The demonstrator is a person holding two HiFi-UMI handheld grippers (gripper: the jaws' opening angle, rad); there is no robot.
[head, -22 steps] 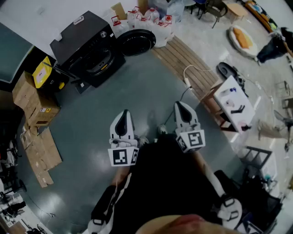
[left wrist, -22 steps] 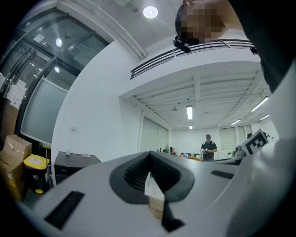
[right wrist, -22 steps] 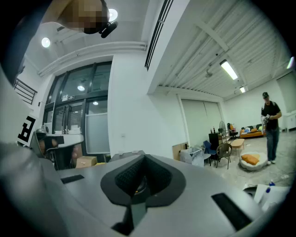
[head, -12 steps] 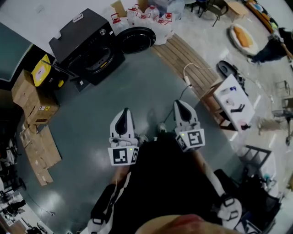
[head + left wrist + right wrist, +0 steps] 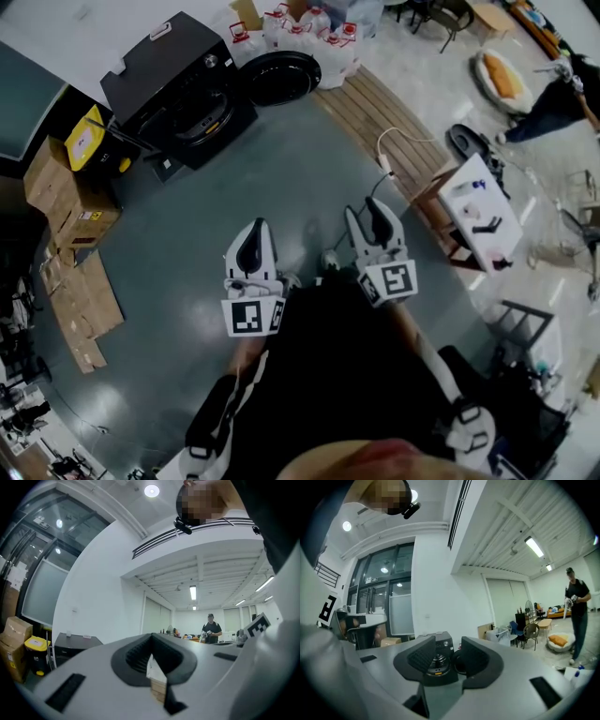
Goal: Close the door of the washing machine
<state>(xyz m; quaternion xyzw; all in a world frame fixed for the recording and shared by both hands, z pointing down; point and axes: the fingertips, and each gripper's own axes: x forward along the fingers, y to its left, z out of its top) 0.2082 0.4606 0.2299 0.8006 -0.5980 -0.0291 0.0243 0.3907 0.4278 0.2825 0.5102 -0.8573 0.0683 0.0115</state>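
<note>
Over the last half second the right gripper (image 5: 364,216) had spread its jaws wide where they had been together, with nothing between them. The left gripper (image 5: 255,232) kept its jaws closed and empty. The washing machine (image 5: 178,89) stood well away across the grey floor, against the wall, its round door (image 5: 278,78) swung open beside it. The opened jaws probably readied the right gripper to push that door, which neither gripper had reached.

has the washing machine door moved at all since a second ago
No. The door still stands open in the same spot beside the washing machine, just below the white jugs; only the camera shifted a little.
</note>
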